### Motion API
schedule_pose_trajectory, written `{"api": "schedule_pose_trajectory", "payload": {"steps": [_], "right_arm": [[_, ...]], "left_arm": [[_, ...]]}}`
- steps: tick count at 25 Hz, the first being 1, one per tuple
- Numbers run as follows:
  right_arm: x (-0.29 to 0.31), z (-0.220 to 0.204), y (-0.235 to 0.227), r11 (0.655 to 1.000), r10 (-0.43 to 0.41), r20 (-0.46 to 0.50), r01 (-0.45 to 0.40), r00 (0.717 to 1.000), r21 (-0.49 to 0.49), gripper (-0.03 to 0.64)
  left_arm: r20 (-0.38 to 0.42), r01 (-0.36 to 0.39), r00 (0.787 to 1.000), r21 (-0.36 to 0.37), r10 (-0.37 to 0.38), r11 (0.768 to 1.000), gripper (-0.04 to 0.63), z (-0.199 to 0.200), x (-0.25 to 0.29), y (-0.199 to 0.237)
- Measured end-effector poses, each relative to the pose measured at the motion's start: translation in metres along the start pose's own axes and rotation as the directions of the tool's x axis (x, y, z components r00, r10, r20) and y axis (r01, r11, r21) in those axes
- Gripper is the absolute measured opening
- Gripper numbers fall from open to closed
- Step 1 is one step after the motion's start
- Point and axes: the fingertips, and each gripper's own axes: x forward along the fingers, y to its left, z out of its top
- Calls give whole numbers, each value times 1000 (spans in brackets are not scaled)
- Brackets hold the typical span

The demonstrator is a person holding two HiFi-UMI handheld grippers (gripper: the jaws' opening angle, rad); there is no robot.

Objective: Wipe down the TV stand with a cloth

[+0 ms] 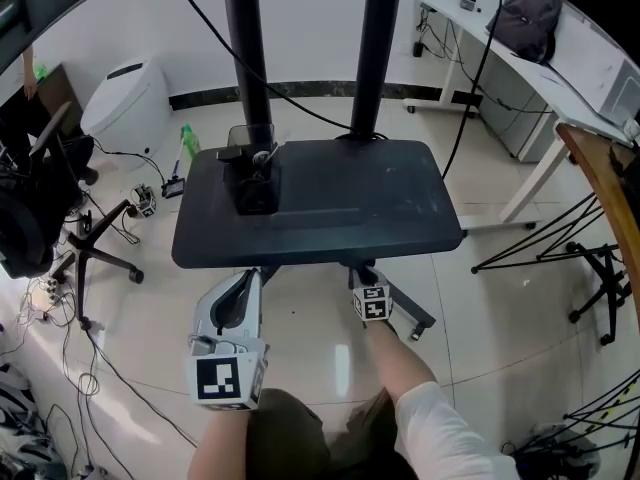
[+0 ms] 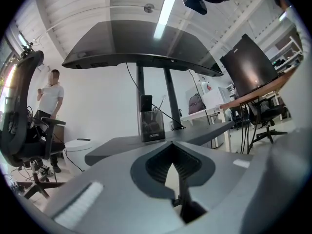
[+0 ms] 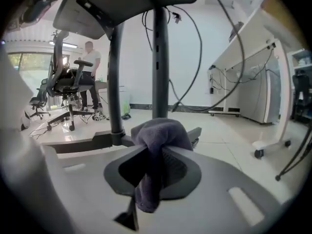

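I had the right gripper [image 3: 156,152] clamped shut on a purple-grey fleecy cloth [image 3: 158,138], which bunched above the jaws and hung down between them. From the head view only its marker cube [image 1: 372,303], printed with a black-and-white square pattern, showed at the near edge of the dark grey, rounded shelf of the TV stand [image 1: 330,203]. The right gripper view looked along the floor at the stand's two black upright poles [image 3: 157,57], with the shelf's underside overhead, so the cloth was below the shelf and not touching it.

The left gripper [image 2: 173,144] had its ribbed jaws together at the tips, with only a thin sliver of light between the pads and nothing in them. It sat just in front of the shelf's near left edge [image 1: 245,286], pointing across the top. On the shelf stood a clear plastic holder [image 2: 151,126] with a black device upright in it. The holder carried a small white label, too small for me to read.
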Motion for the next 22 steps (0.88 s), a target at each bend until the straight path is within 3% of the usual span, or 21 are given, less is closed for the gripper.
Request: {"api": "schedule_pose_trajectory", "payload": {"steps": [3,7,9,11,15,18,20,22], "right_arm": [[-59,-42,-44,998,-56,-93,52,994,-44,54],[-219,-127,-120,985,-171,-238,160,956,-65,54],[-287,-143,-144,976,-217,-270,211,938,-51,54],[-327,-126,-147,968,-245,-257,248,935,-20,54],[-330,-38,-110,980,-198,-69,197,978,-22,54],[-352,82,-30,993,-112,134,116,985,-19,54],[-408,188,40,997,-55,327,66,944,-25,54],[-476,298,107,997,7,510,32,860,-68,52]], "left_arm": [[2,16,1000,19,-16,1000,35,5,6,-13],[17,59,998,13,-59,998,35,27,-8,-40],[87,74,993,25,-76,997,35,39,-15,-48],[189,75,978,54,-84,996,35,51,-19,-47],[135,69,988,42,-74,997,35,46,-31,-42],[170,63,983,64,-73,996,35,49,-44,-38],[187,70,979,73,-82,995,35,61,-60,-34],[146,83,985,59,-91,995,35,68,-75,-24]]}}
